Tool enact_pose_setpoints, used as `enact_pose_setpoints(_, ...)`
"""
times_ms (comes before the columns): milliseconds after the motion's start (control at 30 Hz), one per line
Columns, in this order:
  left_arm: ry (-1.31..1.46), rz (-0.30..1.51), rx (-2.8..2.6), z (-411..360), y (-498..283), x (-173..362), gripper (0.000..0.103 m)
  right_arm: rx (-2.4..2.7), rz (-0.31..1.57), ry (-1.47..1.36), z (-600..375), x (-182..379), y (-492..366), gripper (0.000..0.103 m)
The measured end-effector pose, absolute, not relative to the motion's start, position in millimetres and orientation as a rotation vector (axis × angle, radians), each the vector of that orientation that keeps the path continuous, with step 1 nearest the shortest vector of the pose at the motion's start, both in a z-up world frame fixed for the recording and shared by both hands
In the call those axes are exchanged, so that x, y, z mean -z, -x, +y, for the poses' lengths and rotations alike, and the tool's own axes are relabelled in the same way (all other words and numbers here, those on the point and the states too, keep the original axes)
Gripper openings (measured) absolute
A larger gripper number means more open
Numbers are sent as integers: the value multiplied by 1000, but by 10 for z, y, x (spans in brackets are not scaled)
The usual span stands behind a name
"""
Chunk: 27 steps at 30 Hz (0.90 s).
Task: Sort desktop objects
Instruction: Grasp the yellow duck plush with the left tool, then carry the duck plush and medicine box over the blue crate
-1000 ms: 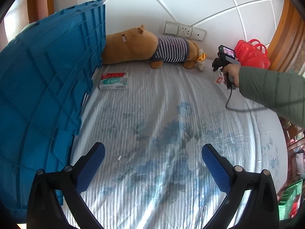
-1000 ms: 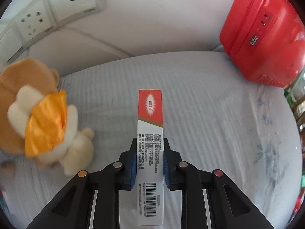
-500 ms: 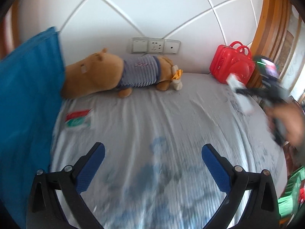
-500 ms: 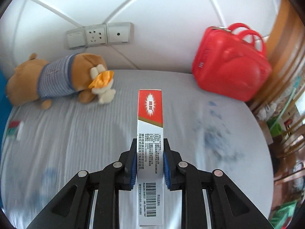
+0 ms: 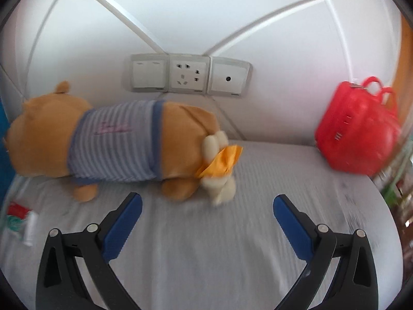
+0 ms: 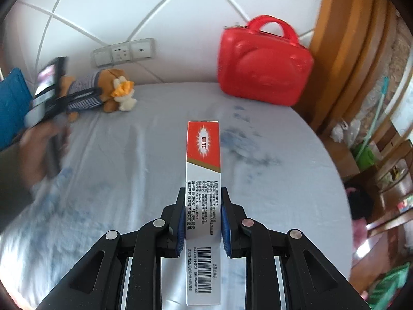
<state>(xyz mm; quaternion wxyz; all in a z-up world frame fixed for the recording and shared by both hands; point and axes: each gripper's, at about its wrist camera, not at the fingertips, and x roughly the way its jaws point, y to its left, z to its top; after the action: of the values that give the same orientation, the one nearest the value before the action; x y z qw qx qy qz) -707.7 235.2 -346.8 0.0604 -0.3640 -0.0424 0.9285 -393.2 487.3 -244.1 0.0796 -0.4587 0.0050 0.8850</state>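
Observation:
My right gripper (image 6: 203,196) is shut on a long red-and-white medicine box (image 6: 203,170), held above the grey bedsheet (image 6: 144,155). My left gripper (image 5: 206,204) stands open and empty over the sheet, close in front of a brown plush dog (image 5: 116,139) in a striped shirt. A small cream plush duck (image 5: 219,165) with an orange scarf leans on the dog. In the right wrist view the same dog (image 6: 87,90) and duck (image 6: 124,93) lie far left, with the left gripper, blurred, in a hand (image 6: 38,144). A red-and-green packet (image 5: 18,219) lies at the left edge.
A red hard case (image 5: 356,131) stands against the white padded headboard at the back right, seen also as the case (image 6: 263,62) ahead of the box. A blue crate (image 6: 10,103) stands at the far left. Wall sockets (image 5: 188,76) sit above the dog. Wooden frame and chairs lie right.
My left gripper swept right and closer to the plush dog; the blue crate left its view. My right gripper rose and drew back from the headboard with the box still held.

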Motion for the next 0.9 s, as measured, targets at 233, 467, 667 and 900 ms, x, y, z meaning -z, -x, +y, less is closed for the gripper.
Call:
enact_pose_setpoints(233, 1288, -150, -2932, 2726, 7768, 3964, 103, -2611, -12, 1367, 5526, 2425, 3623, 22)
enact_pose_setpoints(467, 1423, -111, -3030, 2721, 7899, 4170, 51, -2570, 7, 1405, 5884, 2528, 3359, 22)
enact_pose_setpoints(667, 1362, -88, -3012, 2587, 7653, 4062, 34, -2564, 33, 1421, 5940, 2567, 3325, 22)
enact_pose_setpoints(900, 1232, -183, -2953, 2211, 7076, 3648, 33, -2641, 2, 1373, 5500, 2283, 3383, 22)
